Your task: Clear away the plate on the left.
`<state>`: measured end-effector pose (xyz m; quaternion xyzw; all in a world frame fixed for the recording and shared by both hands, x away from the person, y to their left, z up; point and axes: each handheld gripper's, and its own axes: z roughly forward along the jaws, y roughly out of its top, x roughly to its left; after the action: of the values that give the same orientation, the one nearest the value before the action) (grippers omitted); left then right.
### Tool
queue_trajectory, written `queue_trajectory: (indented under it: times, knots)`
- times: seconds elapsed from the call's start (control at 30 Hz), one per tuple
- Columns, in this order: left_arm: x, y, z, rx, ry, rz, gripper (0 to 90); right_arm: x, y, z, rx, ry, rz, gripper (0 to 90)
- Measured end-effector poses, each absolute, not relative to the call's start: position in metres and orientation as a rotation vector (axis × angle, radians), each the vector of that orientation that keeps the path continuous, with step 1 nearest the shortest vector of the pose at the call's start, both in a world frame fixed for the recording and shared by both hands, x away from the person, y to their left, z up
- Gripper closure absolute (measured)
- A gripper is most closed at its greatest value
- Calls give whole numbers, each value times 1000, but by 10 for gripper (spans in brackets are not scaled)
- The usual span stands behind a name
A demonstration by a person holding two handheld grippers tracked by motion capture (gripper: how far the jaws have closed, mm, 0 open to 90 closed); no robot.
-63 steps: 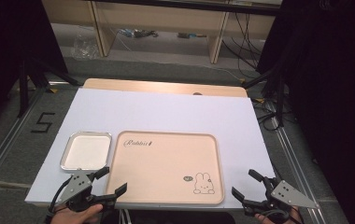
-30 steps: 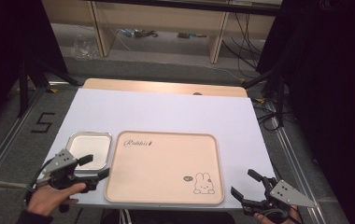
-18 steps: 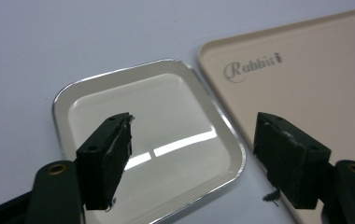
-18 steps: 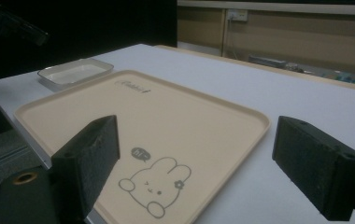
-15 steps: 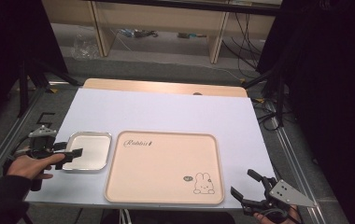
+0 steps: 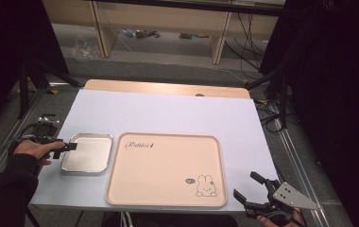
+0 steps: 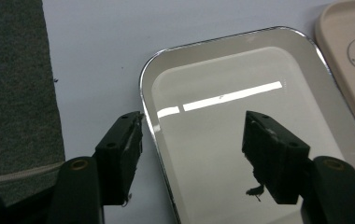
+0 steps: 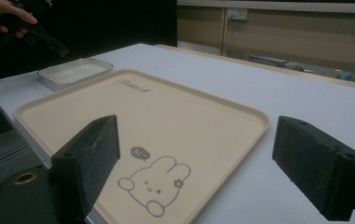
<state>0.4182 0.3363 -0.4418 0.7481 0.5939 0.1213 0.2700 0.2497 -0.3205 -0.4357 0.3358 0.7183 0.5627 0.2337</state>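
The desk (image 6: 168, 111), covered by a white sheet, carries a large beige tray (image 6: 166, 170) with a rabbit drawing at its near middle, and just left of it, slightly apart, a small steel tray (image 6: 87, 153) with a shiny rim, empty.

The step in hand looks like a grasp of the steel tray's left rim. The left hand-held gripper (image 6: 70, 146) comes in from the left edge of the desk, roughly level, jaws pointing right. In the left gripper view its jaws straddle the rim (image 7: 150, 135): one pad sits outside, right at the rim's edge, the other hangs over the tray's floor. The jaws have just been closing and stand at a middling gap, with the rim between them but not yet pinched. To do this well, keep the rim centred, lower the inner pad close to the floor, and close squarely so the thin wall doesn't slip or the tray tip.

The left hand (image 6: 33, 150) grips its tool from behind, forearm along the desk's left side. The right hand-held gripper (image 6: 258, 194) rests at the near right corner, jaws wide and empty, facing the beige tray.
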Motion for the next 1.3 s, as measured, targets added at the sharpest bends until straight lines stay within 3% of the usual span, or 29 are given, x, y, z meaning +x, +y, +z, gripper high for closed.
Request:
queue_trajectory:
  times: [0.4,0.87,1.3]
  knots:
    - [442,347,-458,2056,1700,223,622,249,-320,-435,930,1969,1535,157]
    - [457,348,-467,2040,1811,133,782,249,-321,-435,936,1991,1516,158]
    - [469,350,-464,2061,1898,23,837,248,-321,-435,934,1992,1516,159]
